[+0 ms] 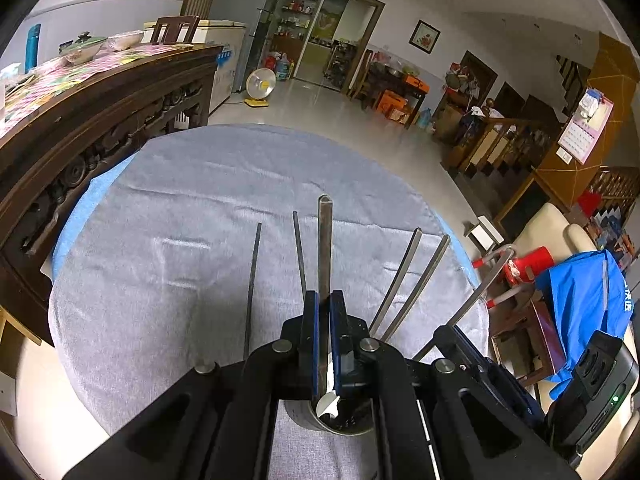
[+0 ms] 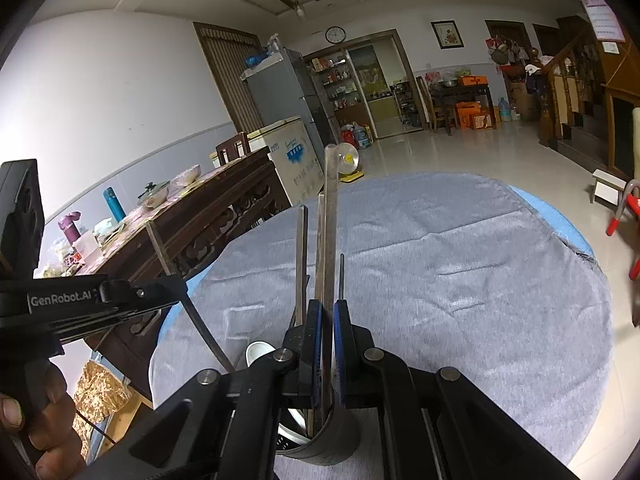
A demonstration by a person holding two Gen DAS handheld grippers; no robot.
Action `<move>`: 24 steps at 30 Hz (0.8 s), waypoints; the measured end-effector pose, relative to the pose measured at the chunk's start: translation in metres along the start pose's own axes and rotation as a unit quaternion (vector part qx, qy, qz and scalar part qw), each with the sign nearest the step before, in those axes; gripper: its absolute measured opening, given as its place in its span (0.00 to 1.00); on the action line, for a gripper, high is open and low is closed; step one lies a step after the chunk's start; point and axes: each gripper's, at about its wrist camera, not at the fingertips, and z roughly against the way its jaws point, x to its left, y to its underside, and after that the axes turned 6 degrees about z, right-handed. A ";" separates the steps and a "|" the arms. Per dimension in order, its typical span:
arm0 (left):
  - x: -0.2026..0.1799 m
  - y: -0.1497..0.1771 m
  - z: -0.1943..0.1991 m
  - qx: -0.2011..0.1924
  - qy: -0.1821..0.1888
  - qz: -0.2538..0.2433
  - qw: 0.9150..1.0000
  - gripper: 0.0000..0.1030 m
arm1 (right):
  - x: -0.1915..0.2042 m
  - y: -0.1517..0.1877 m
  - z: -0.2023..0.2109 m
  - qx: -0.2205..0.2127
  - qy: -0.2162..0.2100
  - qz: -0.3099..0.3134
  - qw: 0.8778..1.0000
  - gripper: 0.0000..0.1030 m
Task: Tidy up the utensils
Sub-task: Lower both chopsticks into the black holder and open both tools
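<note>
A metal utensil holder (image 1: 340,424) stands on the grey cloth of the round table (image 1: 200,208), right under both grippers; it also shows in the right wrist view (image 2: 320,440). My left gripper (image 1: 325,300) is shut on a flat metal handle (image 1: 325,248) that stands upright in the holder. My right gripper (image 2: 327,308) is shut on a long metal handle (image 2: 330,220), also upright in the holder. Several chopsticks (image 1: 404,280) and thin utensils (image 1: 252,280) lean out of the holder. A white spoon (image 2: 258,352) sits at its rim.
A dark carved wooden sideboard (image 1: 100,120) with dishes and bottles stands left of the table. A red stool (image 1: 520,268) and a chair with blue cloth (image 1: 588,304) stand to the right. The left gripper body (image 2: 80,304) shows in the right wrist view.
</note>
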 end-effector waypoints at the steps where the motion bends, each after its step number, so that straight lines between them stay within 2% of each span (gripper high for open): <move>1: 0.000 0.000 0.000 0.001 -0.001 0.000 1.000 0.05 | 0.000 0.000 0.000 0.000 0.000 0.000 1.000 0.06; 24: -0.004 0.010 -0.008 0.013 -0.008 -0.007 1.000 0.05 | 0.002 0.005 -0.002 0.012 -0.003 0.000 1.000 0.06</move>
